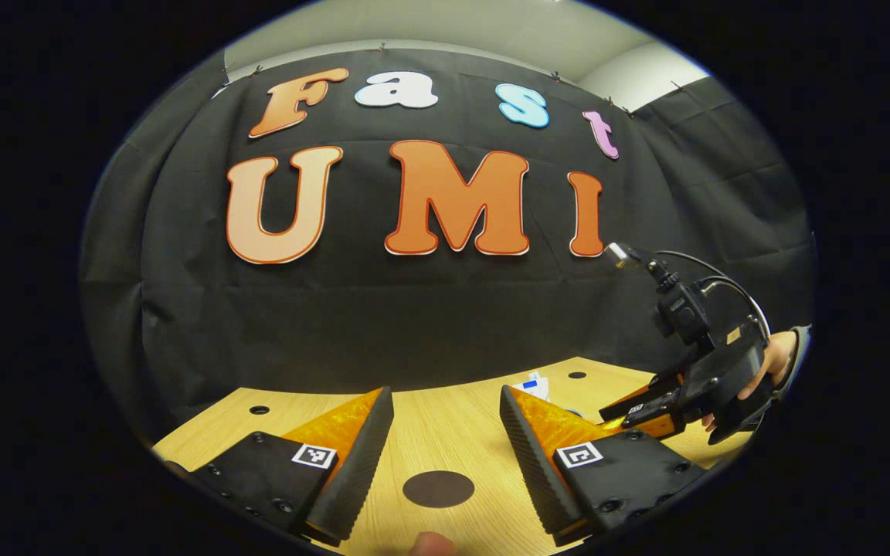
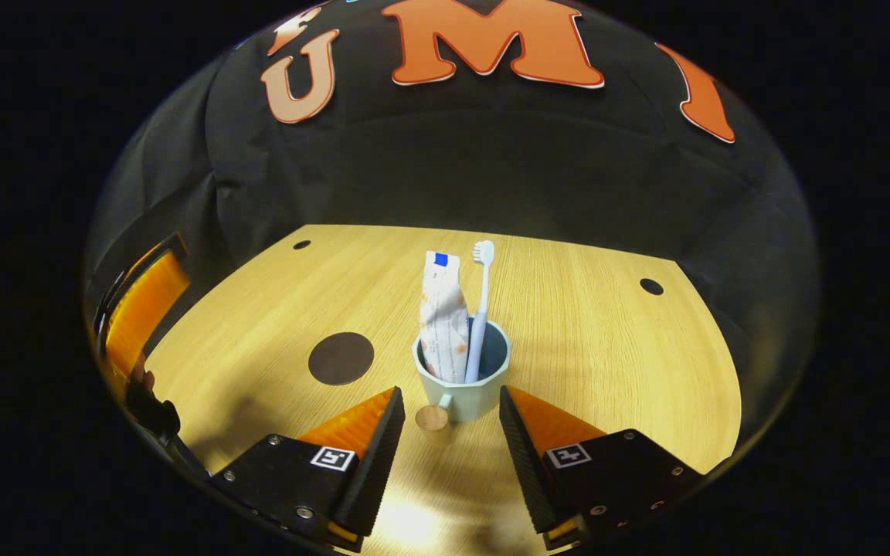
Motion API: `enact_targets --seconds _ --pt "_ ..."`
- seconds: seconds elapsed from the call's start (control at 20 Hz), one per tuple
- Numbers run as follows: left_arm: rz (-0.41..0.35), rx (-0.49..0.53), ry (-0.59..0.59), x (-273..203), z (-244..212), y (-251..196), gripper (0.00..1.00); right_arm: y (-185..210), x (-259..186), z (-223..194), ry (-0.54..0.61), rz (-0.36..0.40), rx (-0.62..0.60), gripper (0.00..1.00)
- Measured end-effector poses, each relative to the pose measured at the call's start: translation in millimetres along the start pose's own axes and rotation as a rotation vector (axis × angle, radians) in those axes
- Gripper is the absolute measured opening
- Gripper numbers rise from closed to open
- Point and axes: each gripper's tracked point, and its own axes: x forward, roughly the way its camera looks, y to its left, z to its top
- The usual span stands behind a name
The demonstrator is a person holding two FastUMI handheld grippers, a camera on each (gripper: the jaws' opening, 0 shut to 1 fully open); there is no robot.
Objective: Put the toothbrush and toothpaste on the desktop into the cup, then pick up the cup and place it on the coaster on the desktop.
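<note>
Currently the cup [image 2: 462, 378] stands upright on the bench [image 2: 607, 371], with the toothpaste [image 2: 443, 313] and toothbrush [image 2: 480, 309] standing in it, side by side. Right gripper [image 2: 451, 432] released, jaws spread wide just short of the cup, its handle knob [image 2: 433, 418] between the fingertips, no contact seen. Coaster [image 2: 341, 358], dark round disc, lies on the bench to the cup's left, apart from it. Left gripper [image 1: 445, 432] also released, jaws wide, holding nothing, coaster [image 1: 438, 489] on the bench between its fingers. Hand [image 1: 769, 363] holding the right gripper shows at the right edge of the left gripper view.
</note>
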Motion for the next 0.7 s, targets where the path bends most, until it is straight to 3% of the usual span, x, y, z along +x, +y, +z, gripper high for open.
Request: enact_targets --seconds 0.15,0.55,0.6,0.65,0.7 --pt "0.016 -0.017 0.001 -5.2 -0.4 12.0 0.87 0.4 12.7 -8.1 0.110 0.020 -0.026 0.75" --pt "0.006 -0.081 0.030 -9.1 -14.2 24.6 0.88 -3.9 43.3 -39.2 0.310 -0.032 0.007 0.75" --pt "-0.007 -0.095 0.043 -9.9 -19.0 23.4 0.88 -5.3 48.0 -42.3 0.325 -0.039 0.018 0.70" --pt "-0.015 -0.109 0.056 -10.7 -23.0 22.0 0.88 -3.4 53.6 -47.1 0.341 -0.035 0.032 0.74" --pt "-0.017 -0.116 0.065 -10.0 -25.0 23.5 0.87 -3.4 57.9 -49.0 0.352 -0.045 0.036 0.67"
